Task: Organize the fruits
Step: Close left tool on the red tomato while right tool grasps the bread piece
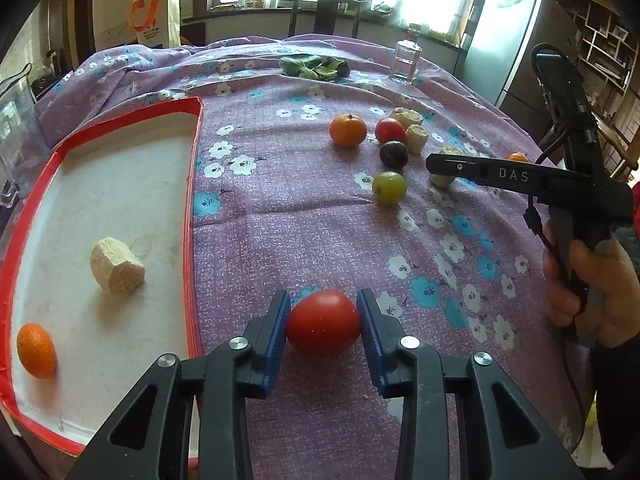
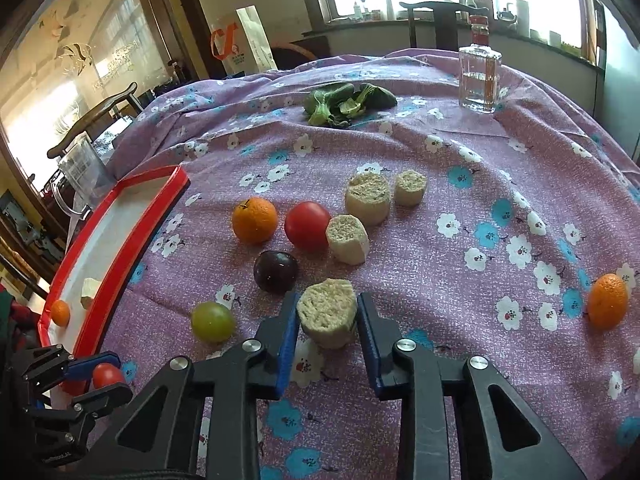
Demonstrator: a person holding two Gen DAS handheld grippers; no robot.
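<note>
My left gripper [image 1: 323, 322] is shut on a red tomato [image 1: 323, 327], just right of the red-rimmed white tray [image 1: 192, 184]. The tray holds an orange [image 1: 36, 350] and a beige bread chunk [image 1: 117, 266]. My right gripper [image 2: 327, 314] has its blue pads around a bread chunk [image 2: 327, 317] on the purple cloth, touching or nearly so. On the cloth lie an orange [image 2: 255, 220], a red tomato [image 2: 307, 225], a dark plum [image 2: 276, 272], a green grape-like fruit [image 2: 212, 321], another orange [image 2: 607, 300] at right, and three more bread chunks [image 2: 367, 198].
Leafy greens [image 2: 346, 102] and a glass bottle [image 2: 479, 76] stand at the far side of the table. A clear plastic jug [image 2: 82, 176] stands behind the tray. A chair [image 2: 436, 24] and a window lie beyond the table.
</note>
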